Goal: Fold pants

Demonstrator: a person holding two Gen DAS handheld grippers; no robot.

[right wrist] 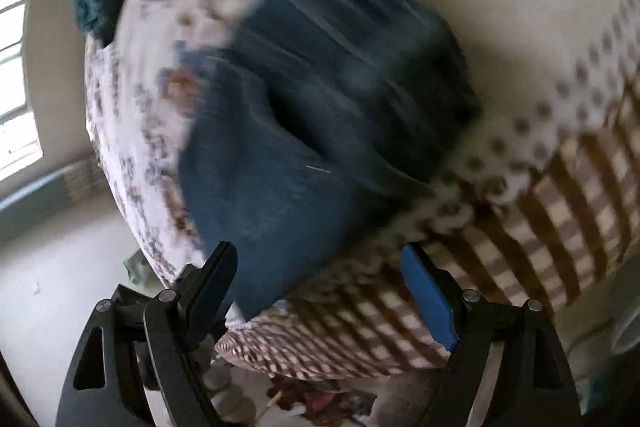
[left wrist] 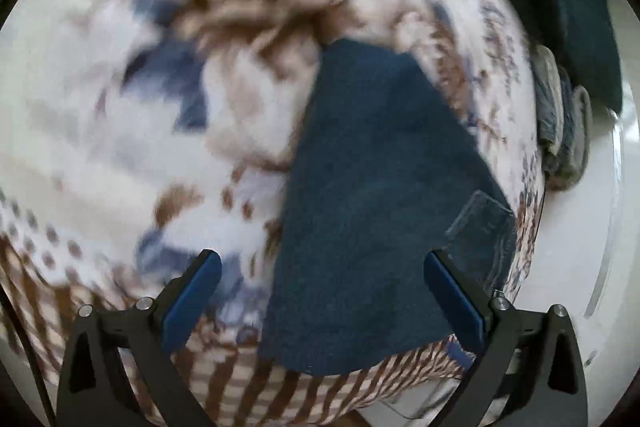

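Both grippers stand spread and empty over folded denim

Left gripper [left wrist: 322, 265] and right gripper [right wrist: 320, 259] hold nothing; pants [left wrist: 372, 195] lie just ahead on the patterned bedspread [left wrist: 100, 131]; soft, rather heavy; I would grip a thick folded edge.

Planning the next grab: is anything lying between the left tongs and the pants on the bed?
Nothing visible is. The left tongs stand open directly over the blue pants, which lie on the patterned bedspread. Only air shows between pads and fabric; the picture is blurred, though.
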